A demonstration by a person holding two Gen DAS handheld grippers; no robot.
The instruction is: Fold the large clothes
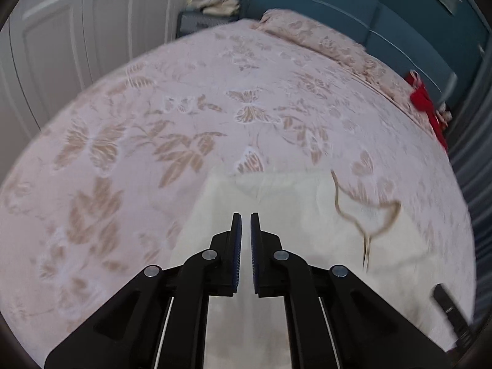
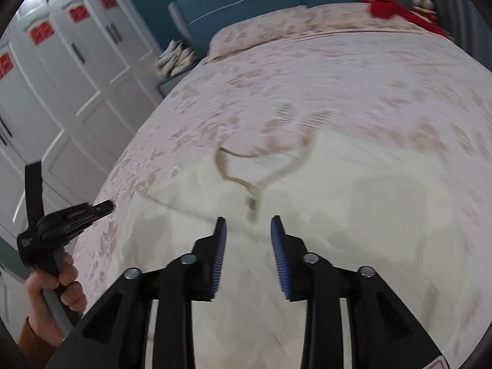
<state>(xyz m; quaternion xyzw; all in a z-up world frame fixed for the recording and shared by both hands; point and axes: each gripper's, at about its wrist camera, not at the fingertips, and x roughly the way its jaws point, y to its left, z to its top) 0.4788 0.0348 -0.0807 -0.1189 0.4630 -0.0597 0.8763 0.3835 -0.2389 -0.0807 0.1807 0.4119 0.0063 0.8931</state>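
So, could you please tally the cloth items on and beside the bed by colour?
Cream: 1, the garment with tan neck trim, lying under both grippers.
Pink: 2, the bedspread and the pillow.
Red: 1, the cloth by the headboard.
Pale striped: 1, the pile on the nightstand.
Total: 5.

Ahead of my right gripper (image 2: pixel 248 230) the cream garment (image 2: pixel 338 215) lies flat, open to reach, only its tan collar trim (image 2: pixel 246 184) just beyond my fingers; the bedspread (image 2: pixel 338 77) is bare up to the pillow (image 2: pixel 261 33) and red cloth (image 2: pixel 396 9)
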